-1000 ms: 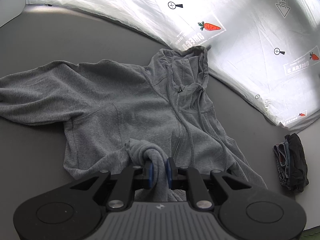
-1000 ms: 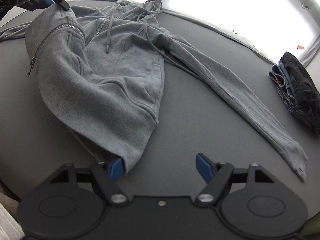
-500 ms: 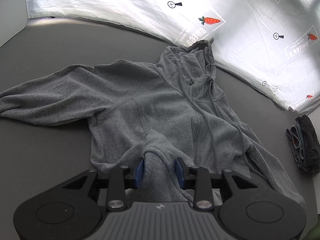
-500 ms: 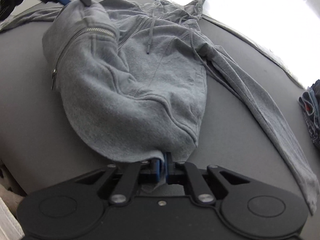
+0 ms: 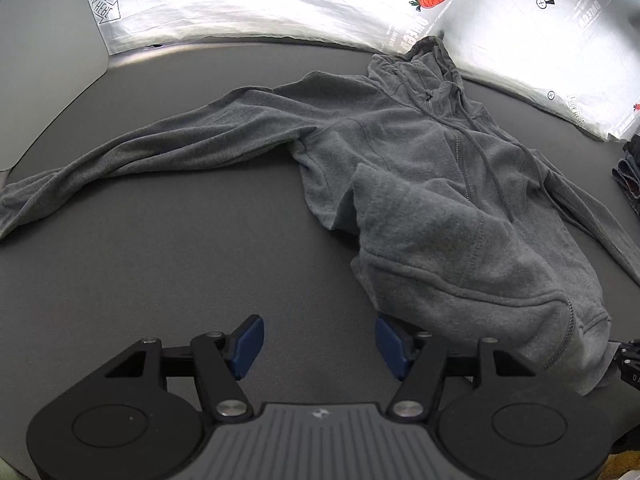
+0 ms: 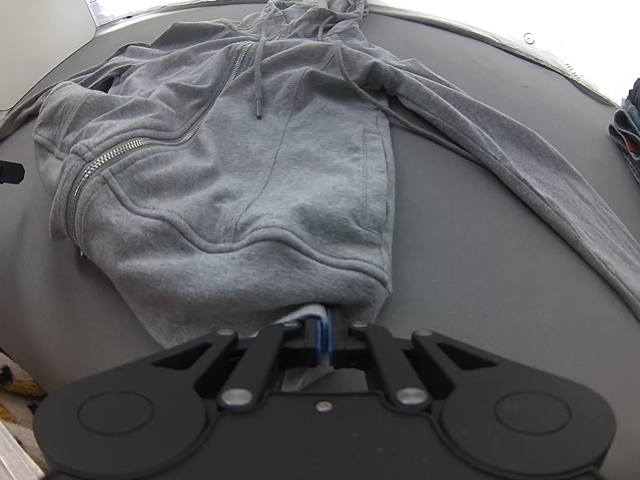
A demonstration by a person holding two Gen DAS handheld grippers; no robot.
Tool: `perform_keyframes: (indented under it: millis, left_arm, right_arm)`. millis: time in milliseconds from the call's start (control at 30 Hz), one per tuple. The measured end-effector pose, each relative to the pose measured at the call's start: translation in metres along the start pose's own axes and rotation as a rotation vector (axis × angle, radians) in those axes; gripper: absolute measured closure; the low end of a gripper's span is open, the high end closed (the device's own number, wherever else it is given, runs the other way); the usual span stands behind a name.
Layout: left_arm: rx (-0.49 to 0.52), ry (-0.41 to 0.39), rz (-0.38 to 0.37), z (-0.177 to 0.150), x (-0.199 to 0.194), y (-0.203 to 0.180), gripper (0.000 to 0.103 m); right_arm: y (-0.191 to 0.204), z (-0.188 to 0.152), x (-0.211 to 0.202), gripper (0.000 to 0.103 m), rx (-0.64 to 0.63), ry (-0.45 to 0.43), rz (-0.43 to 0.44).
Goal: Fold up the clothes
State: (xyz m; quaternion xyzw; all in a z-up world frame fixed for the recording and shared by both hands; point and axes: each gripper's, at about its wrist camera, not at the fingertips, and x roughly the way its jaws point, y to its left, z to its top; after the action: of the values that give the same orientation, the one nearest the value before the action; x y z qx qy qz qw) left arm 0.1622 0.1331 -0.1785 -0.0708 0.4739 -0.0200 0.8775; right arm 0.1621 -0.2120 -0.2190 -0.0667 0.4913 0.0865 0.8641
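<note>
1. Since a second ago my left gripper (image 5: 318, 346) has let go of the hoodie (image 5: 432, 184). It was clamped on a bunch of the grey fabric then; now its jaws stand wide apart over bare table (image 5: 160, 264) at the bottom centre of the left view. My right gripper (image 6: 322, 338), open a second ago, is now closed on the hoodie's bottom hem at the lower middle of the right view.

2. The hoodie lies face up across the table, hood at the top of the frame against the white sheet (image 5: 280, 4). One sleeve runs out to the left edge of the left view; the other sleeve (image 6: 520, 160) trails to the right edge of the right view.

3. The dropped front panel has landed in a rumpled fold beside the zip (image 6: 132, 148), not flat.

4. Risks as I judge them:
   - Pulling with the right gripper alone could drag the whole garment askew, since nothing pins the far side.
   - The grip looks like it holds only a thin bite of hem, which could slip.
   - The loose cord (image 6: 258, 80) may get trapped in a fold.

5. The hem's left corner sits just right of my open left gripper, nearly touching its right finger.
</note>
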Motion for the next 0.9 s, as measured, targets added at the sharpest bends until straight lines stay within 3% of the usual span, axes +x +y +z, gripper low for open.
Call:
perform_keyframes:
  millis: [67,167,267,300,333,367,433,600,667,767,900]
  left_arm:
    - [0.005,-0.03,-0.055,0.003,0.001,-0.002,0.038]
    - [0.043,-0.094,-0.117,0.012,0.012,-0.014,0.023]
    - [0.047,-0.072,-0.189,0.025,0.03,-0.023,0.023]
    - [0.022,-0.058,-0.203,0.03,0.034,-0.026,0.045]
    - [-0.027,-0.05,-0.201,0.034,0.035,-0.028,0.078]
    - [-0.07,-0.042,-0.197,0.039,0.032,-0.03,0.084]
    - [-0.117,-0.069,-0.194,0.047,0.008,-0.037,0.087]
    - [-0.153,-0.15,-0.223,0.069,-0.072,-0.048,0.088]
    - [-0.168,-0.185,-0.191,0.08,-0.081,-0.047,0.088]
    - [-0.208,-0.177,-0.109,0.099,-0.05,-0.038,0.079]
    - [-0.261,0.042,0.004,0.111,0.047,-0.019,0.068]
  right_arm:
    - [-0.001,0.001,0.0,0.099,0.003,0.0,0.002]
    - [-0.002,0.001,0.0,0.099,0.009,-0.003,0.003]
    - [-0.005,0.001,-0.002,0.1,0.033,-0.002,0.007]
    - [-0.007,0.002,-0.006,0.101,0.04,-0.011,0.006]
    - [-0.01,0.003,-0.014,0.101,0.046,-0.033,0.003]
    - [-0.013,0.004,-0.022,0.101,0.054,-0.054,0.002]
    - [-0.025,0.01,-0.048,0.101,0.082,-0.1,0.021]
    - [-0.063,0.038,-0.134,0.102,0.192,-0.278,0.096]
    - [-0.078,0.05,-0.15,0.102,0.246,-0.355,0.114]
    - [-0.093,0.069,-0.128,0.102,0.3,-0.379,0.11]
    - [-0.095,0.087,-0.064,0.102,0.373,-0.277,0.105]
